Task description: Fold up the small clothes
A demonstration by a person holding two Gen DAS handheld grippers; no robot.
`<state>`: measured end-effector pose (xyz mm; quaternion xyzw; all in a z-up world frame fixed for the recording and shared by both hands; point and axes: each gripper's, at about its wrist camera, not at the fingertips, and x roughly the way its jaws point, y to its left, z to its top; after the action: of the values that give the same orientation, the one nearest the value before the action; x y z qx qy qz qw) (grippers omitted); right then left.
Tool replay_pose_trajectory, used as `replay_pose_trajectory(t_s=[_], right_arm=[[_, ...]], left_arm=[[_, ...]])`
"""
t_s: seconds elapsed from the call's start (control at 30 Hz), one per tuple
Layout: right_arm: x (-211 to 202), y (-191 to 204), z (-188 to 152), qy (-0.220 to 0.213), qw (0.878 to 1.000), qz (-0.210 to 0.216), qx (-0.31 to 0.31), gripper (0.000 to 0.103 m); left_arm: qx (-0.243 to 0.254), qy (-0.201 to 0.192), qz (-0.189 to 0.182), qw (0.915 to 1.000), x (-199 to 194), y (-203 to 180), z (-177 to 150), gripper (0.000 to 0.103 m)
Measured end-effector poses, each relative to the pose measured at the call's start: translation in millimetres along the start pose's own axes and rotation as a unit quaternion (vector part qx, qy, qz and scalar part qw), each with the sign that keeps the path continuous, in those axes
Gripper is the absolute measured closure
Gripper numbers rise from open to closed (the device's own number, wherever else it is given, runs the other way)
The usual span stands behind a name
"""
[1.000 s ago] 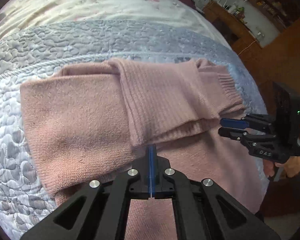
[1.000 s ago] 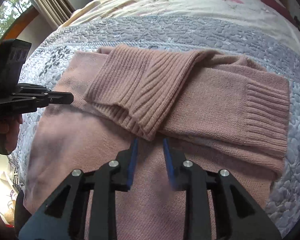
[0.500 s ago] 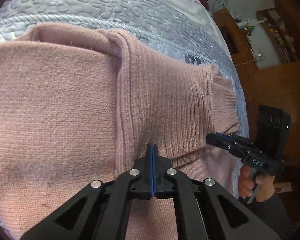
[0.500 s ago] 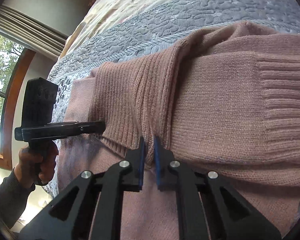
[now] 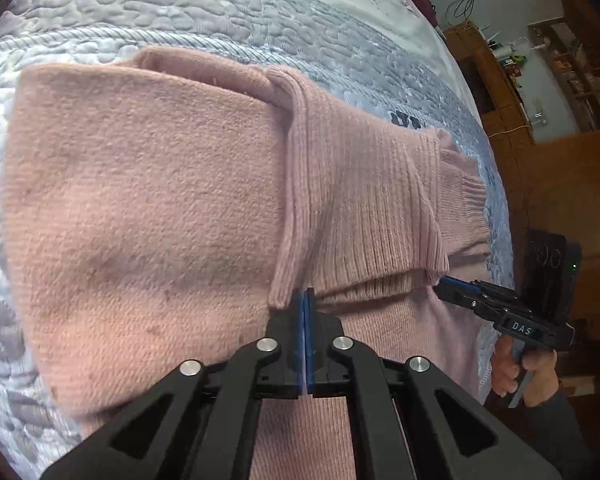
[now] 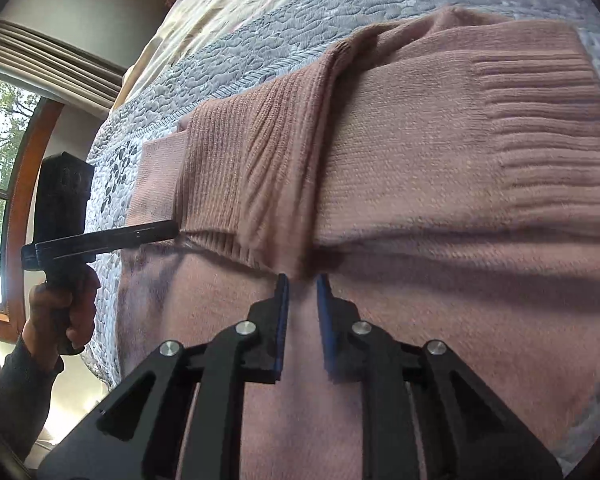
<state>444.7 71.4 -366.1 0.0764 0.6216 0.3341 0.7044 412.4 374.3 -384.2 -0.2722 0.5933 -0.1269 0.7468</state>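
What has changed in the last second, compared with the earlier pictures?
Both grippers came down close to the pink sweater, at the lower edge of its folded sleeves. The right gripper narrowed its jaws, then widened them slightly; they grip nothing. The left gripper stayed shut. The sweater stayed folded on the quilt.

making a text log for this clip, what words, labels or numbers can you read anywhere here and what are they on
"DAS": white letters on the side of the right gripper, seen from the left wrist view.
Dark marks on the quilt beyond the pink sweater: pattern or print, I cannot tell; not readable.
Items on the wooden shelves: too small to read.
Right wrist view: no text.
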Motion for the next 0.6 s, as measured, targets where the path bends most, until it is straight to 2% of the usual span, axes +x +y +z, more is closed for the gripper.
replay_pose_trajectory(t_s=[0.03,0.13,0.17,0.23,0.27,0.3,0.4,0.47,0.6], right_arm=[[-12,-4,-8,-0.005,1.0,0.011,0.007,0.083],[-53,-20,-45,-0.021,0.998,0.039,0.036,0.075],[-66,-27,-61,-0.022,0.997,0.046,0.049,0.072],[-90,-42,-98,-0.02,0.995,0.056,0.074,0.071],[-101,-48,-116,-0.018,0.995,0.056,0.084,0.066],[-111,-55,-137,-0.015,0.994,0.054,0.095,0.058],[-134,-71,-191,-0.002,0.99,0.059,0.126,0.05],[-146,-80,-224,0.005,0.987,0.063,0.151,0.043],[-144,-84,-269,0.032,0.984,0.063,0.161,0.042]], left_arm=[[0.002,-0.007,-0.013,0.9999,-12,1,-10,0.092],[-0.007,-0.029,-0.057,0.9979,-48,7,-55,0.08],[-0.012,-0.034,-0.06,0.9975,-61,11,-75,0.077],[-0.029,-0.041,-0.071,0.9962,-84,21,-121,0.064],[-0.04,-0.042,-0.078,0.9952,-97,28,-144,0.061],[-0.051,-0.042,-0.08,0.9946,-107,34,-168,0.059],[-0.082,-0.041,-0.069,0.9934,-130,50,-231,0.046],[-0.102,-0.041,-0.064,0.9918,-142,61,-268,0.044],[-0.126,-0.023,-0.066,0.9896,-138,71,-316,0.04]])
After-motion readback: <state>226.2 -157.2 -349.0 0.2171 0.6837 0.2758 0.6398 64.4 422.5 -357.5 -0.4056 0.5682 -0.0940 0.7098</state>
